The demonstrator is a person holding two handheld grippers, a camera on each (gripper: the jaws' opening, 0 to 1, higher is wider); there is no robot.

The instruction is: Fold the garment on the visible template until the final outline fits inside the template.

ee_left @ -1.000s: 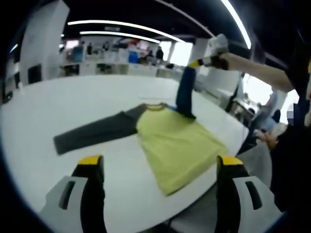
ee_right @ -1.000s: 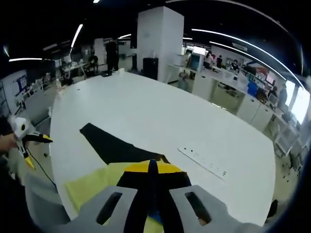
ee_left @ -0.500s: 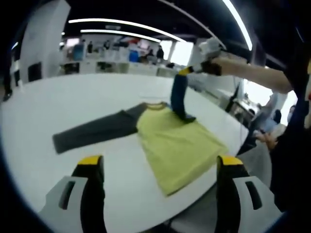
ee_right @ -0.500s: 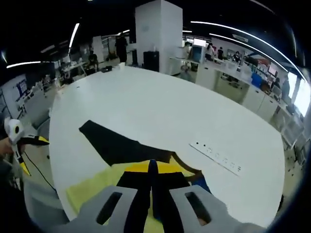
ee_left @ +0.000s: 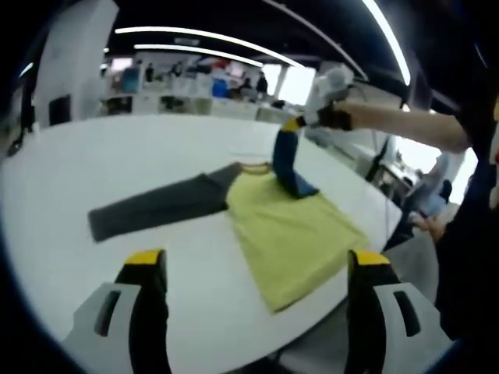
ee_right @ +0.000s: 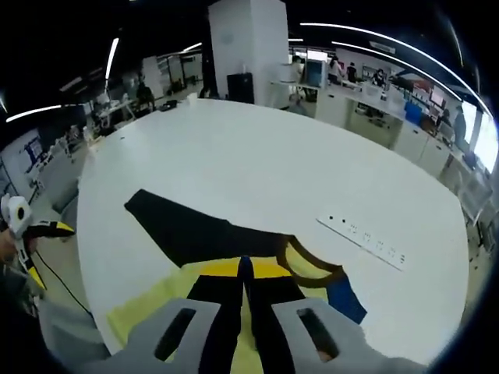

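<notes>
Since a second ago the right tool [ee_left: 300, 121] has come lower and nearer the shirt's yellow body, so the blue sleeve [ee_left: 287, 160] it lifts now stands shorter and its foot lies folded over onto the chest. In the left gripper view the shirt [ee_left: 292, 234] lies flat on the white tabletop [ee_left: 117, 156], close to the near edge, with its dark grey sleeve [ee_left: 152, 210] stretched out straight to the side and the collar pointing away. The right tool's jaws are closed tight on the cuff end of the blue sleeve, held up above the collar by the person's outstretched arm. The left tool [ee_left: 257, 269] hangs above the tabletop short of the shirt, its yellow-tipped jaws spread wide with nothing between them. In the right gripper view the pinched jaws of the right tool [ee_right: 245, 269] sit over the yellow body [ee_right: 148, 312], with the brown collar [ee_right: 312, 265] and a patch of blue just beside them, and a white power strip [ee_right: 366, 241] lies on the tabletop beyond.
</notes>
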